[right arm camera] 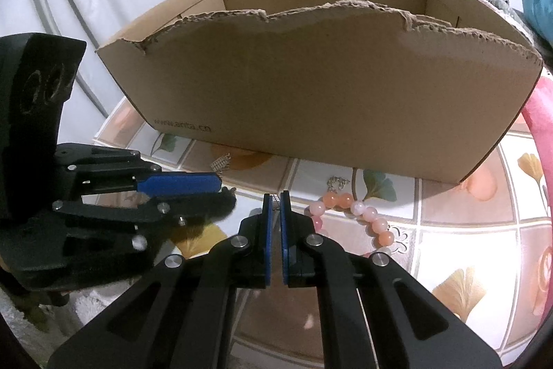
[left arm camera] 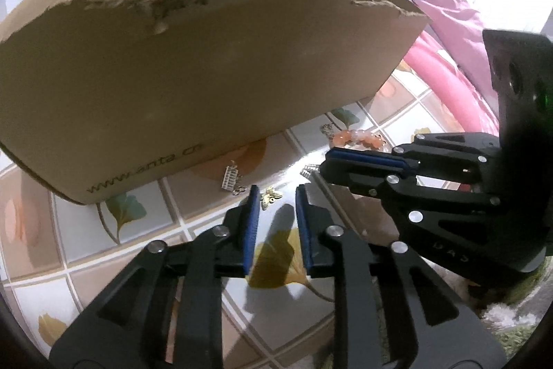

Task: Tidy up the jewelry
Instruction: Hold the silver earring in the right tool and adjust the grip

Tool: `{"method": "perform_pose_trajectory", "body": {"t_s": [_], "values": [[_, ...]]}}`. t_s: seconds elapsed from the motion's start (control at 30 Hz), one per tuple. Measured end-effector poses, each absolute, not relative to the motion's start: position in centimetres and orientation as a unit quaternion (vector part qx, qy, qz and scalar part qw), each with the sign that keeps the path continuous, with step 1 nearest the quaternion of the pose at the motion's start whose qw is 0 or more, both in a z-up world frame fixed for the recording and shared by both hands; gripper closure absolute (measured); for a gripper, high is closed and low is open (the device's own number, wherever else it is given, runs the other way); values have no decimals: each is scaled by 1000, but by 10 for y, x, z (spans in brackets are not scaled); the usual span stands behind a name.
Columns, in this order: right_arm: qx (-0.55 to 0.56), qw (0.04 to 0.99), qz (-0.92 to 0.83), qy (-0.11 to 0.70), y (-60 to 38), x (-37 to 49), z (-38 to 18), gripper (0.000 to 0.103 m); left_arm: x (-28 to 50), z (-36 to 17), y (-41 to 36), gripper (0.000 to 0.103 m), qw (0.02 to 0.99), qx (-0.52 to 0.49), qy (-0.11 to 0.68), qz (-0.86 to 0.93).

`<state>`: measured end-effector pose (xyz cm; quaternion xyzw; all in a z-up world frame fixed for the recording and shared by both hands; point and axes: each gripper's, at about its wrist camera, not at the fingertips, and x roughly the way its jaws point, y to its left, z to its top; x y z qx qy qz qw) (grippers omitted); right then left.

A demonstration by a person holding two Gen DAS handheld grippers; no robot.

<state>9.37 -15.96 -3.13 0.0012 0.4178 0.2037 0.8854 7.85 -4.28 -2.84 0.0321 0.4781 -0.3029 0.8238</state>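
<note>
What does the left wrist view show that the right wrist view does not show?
Only the left wrist view shows the small gold butterfly charm on the tablecloth, just past the left gripper, whose fingers stand apart with nothing between them. Only the right wrist view shows the right gripper pinching a small silver piece, the whole curve of the bead bracelet, and a silver chain beside it. Both show the torn cardboard box, the silver comb-like piece in front of it, and the bracelet.
</note>
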Motion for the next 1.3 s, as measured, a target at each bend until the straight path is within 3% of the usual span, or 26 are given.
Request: {"method": "perform_pose_trajectory", "body": {"t_s": [0.4,0.53,0.7,1.3], "values": [[11,889,204,410,-170,87,-28,98,77,-29,-57,83,834,63,476,-273],[14,889,207,408,-171,87,-29,98,73,-31,-63,90,841,96,465,-260],[18,889,211,406,-172,87,-29,98,68,-31,-67,91,847,124,451,-254],[-17,885,211,416,-168,79,-27,96,50,-14,-53,91,859,113,422,-267]]}}
